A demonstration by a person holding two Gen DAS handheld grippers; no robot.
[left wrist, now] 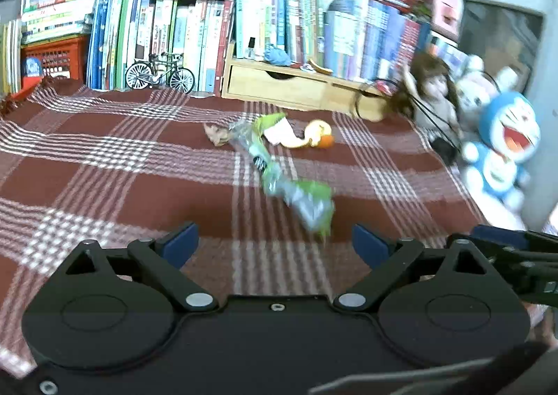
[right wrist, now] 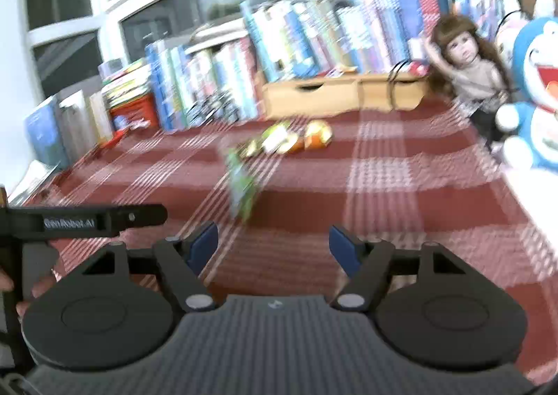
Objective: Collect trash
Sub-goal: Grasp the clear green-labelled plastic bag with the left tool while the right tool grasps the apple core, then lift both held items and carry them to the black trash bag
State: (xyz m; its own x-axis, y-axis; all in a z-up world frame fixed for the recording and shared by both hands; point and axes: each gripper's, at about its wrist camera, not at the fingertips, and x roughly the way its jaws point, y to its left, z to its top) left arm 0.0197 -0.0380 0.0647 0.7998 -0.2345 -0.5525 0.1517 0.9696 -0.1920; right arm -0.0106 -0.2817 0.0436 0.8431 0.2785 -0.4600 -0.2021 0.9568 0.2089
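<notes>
Your left tool [left wrist: 275,241], fingers spread apart and empty, sits just short of the green wrapper [left wrist: 307,201] lying on the plaid bench [left wrist: 104,185], its length running away toward the orange peel [left wrist: 319,138].

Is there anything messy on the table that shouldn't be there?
Yes. Trash lies in the middle of the plaid cloth: a crumpled green wrapper, orange peel, a white paper scrap and a brown crumpled bit. Everything else stands tidy along the edges. Both grippers are open and empty.
</notes>
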